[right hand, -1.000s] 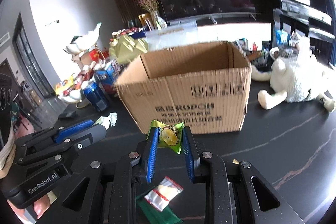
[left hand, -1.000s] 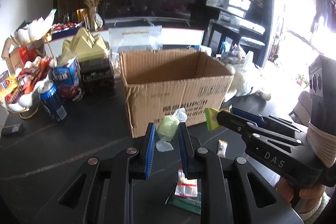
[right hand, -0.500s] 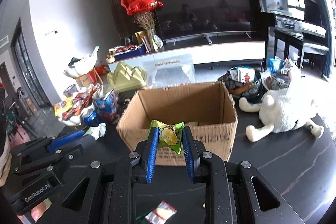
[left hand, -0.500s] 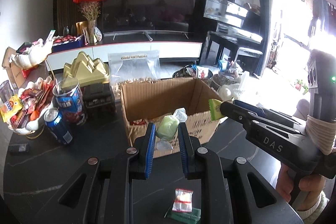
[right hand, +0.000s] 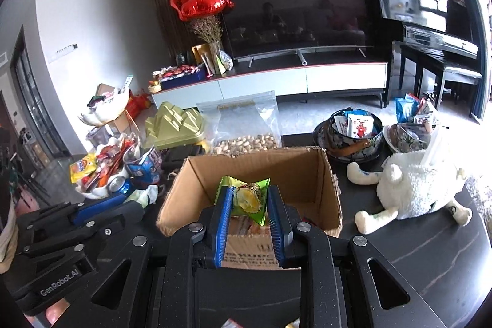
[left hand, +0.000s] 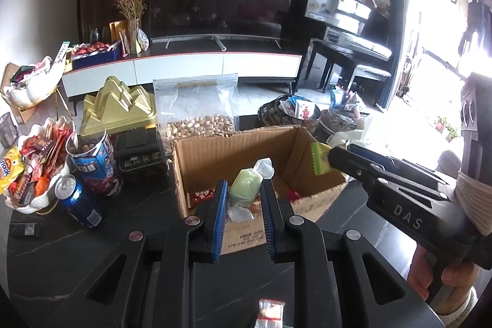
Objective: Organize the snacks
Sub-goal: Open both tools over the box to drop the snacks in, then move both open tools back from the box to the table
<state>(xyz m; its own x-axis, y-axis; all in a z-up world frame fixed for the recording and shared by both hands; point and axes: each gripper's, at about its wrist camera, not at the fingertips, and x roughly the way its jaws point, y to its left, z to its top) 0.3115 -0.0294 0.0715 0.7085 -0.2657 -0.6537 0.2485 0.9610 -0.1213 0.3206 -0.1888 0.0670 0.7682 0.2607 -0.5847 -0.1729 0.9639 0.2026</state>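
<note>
Two snacks hang over the box (right hand: 326, 174), unreleased: my left fingers (left hand: 222, 214) hold a green sweet (left hand: 244, 186), my right fingers (right hand: 226, 211) a durian packet (right hand: 247, 199); a few wrappers already lie inside, one sachet (left hand: 270, 309) remains on the worktop (left hand: 92, 251).

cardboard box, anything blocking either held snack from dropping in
Nothing visible does. The cardboard box is open-topped, and the green candy and durian packet are both held above its opening.

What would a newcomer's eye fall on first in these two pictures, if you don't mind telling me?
Probably the open cardboard box in the middle of the dark table, with both grippers poised over it. The left gripper pinches a pale green wrapped snack, and the right gripper clamps a green durian packet. After that, the red heart balloons beside the big television behind.
</note>
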